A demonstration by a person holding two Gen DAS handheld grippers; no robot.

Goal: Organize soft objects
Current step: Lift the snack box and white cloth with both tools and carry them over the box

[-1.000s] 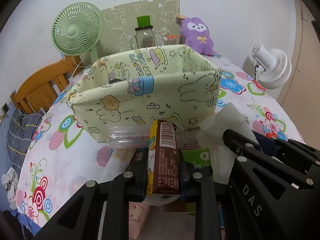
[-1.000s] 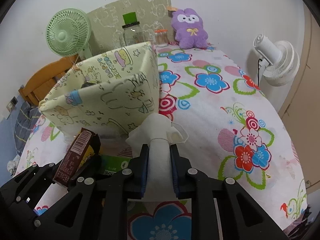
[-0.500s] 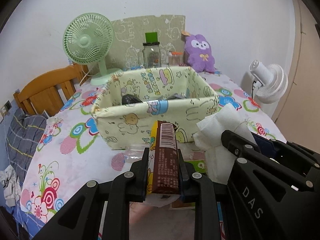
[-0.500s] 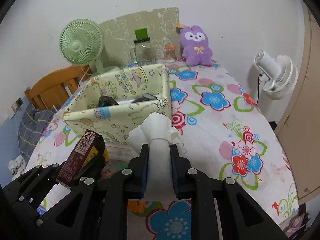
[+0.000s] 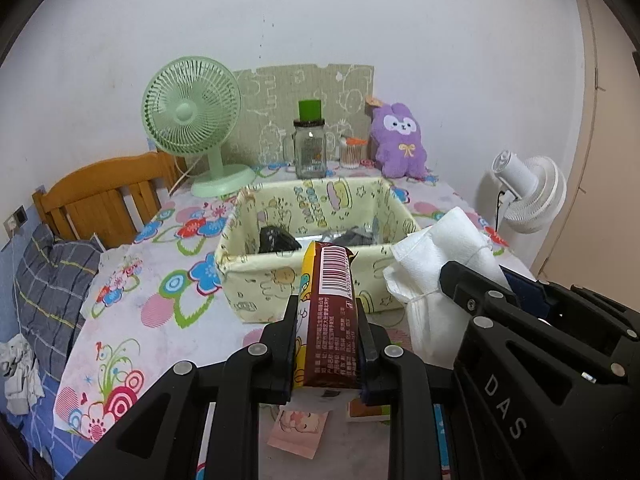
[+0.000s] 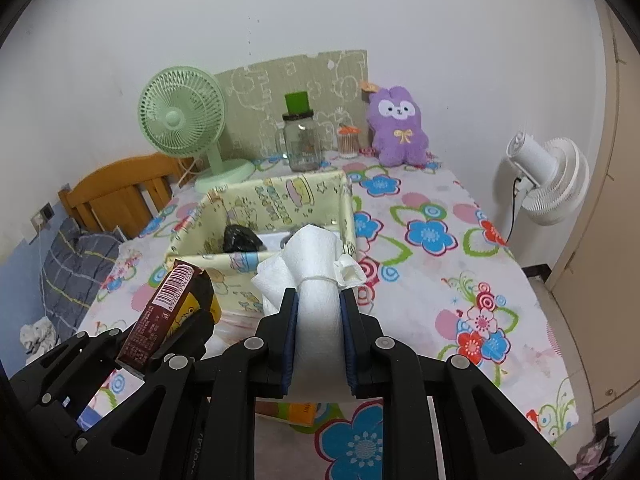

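Left gripper [image 5: 327, 312] jaws tight on brown snack packet [image 5: 331, 316]; right gripper [image 6: 319, 308] tight on white cloth roll [image 6: 318, 280]

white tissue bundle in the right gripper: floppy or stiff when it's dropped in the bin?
Probably soft and light: the white tissue bundle pinches narrow between the right gripper fingers and flares loosely above its tie string. Likely it lands limp in the fabric bin and stays put. The loose corners may catch on a pad at release.

Soft, even indoor light fills both wrist views; shadows are faint and no glare shows. Fisheye distortion bends the pale plaster wall [image 5: 360, 20] and blacks out the corners. Focus stays sharp throughout, without motion blur.
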